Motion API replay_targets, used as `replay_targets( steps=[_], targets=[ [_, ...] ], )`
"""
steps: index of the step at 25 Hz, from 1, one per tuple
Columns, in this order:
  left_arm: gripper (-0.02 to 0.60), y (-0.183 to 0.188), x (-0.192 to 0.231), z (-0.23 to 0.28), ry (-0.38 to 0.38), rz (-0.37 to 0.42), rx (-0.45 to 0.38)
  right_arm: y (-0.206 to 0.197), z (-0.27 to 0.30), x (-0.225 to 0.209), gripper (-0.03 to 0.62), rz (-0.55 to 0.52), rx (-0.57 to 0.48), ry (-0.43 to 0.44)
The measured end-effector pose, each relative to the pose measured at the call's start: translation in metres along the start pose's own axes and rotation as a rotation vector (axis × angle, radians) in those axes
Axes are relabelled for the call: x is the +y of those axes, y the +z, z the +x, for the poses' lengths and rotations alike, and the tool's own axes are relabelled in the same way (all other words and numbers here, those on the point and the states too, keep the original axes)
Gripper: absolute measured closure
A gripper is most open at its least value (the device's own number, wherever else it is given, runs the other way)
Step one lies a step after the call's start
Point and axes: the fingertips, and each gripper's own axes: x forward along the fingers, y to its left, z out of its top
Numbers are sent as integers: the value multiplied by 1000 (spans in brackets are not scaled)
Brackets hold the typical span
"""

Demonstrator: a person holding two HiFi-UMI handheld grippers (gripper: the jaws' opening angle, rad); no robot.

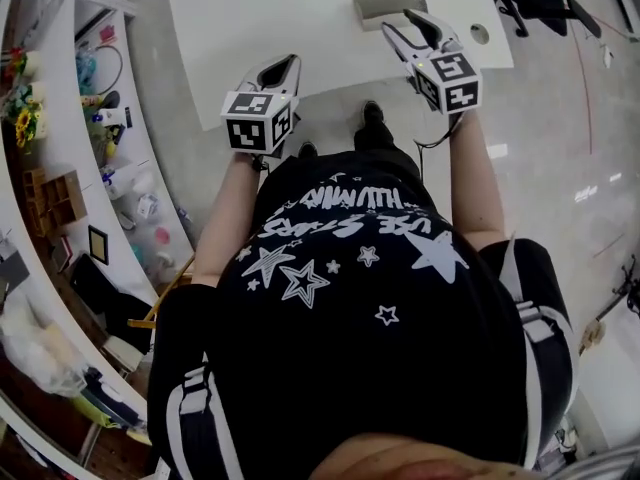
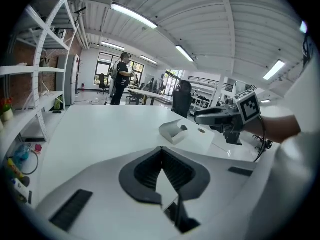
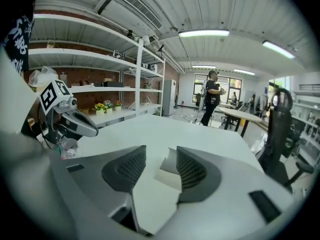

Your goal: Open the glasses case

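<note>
A pale glasses case (image 1: 385, 1) lies on the white table (image 1: 260, 18) near its front edge, and its lid looks raised. My right gripper (image 1: 398, 20) hovers just in front of the case, jaws apart and nothing pressed between them. Along those jaws in the right gripper view, the case (image 3: 169, 170) lies a little beyond my right gripper (image 3: 161, 151). My left gripper (image 1: 292, 60) hangs over the table's front edge, well left of the case, with its tips together. The left gripper view has my left gripper (image 2: 161, 151) low in the middle, the case (image 2: 176, 130) ahead at right, and my right gripper (image 2: 198, 118) next to it.
White shelves (image 1: 60, 198) with clutter run along the left. A round cable hole (image 1: 479, 34) sits in the table right of the case. A person (image 2: 121, 79) stands at far tables, and an office chair (image 3: 280, 144) is at the table's right side.
</note>
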Motion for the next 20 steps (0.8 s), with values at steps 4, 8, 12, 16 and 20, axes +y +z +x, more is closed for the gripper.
replay_targets(
  steps=[4,8,12,16,20],
  targets=[
    [569,-1,9,-24,-57,4,-25,-9,-16,29,458,56,20,-87],
    [569,-8,16,-35,-89,-1,-31,-36,-34,44,528,179,48,-170],
    [569,-13,17,-47,-94,-32,-44,-62,-58,55,542,231,102,-208],
    [569,-21,15,-57,-91,-45,-47,-70,-70,59,549,268,95,-222],
    [569,-29,3,-69,-97,-38,-48,-76,-83,77,551,277,83,-205]
  ],
)
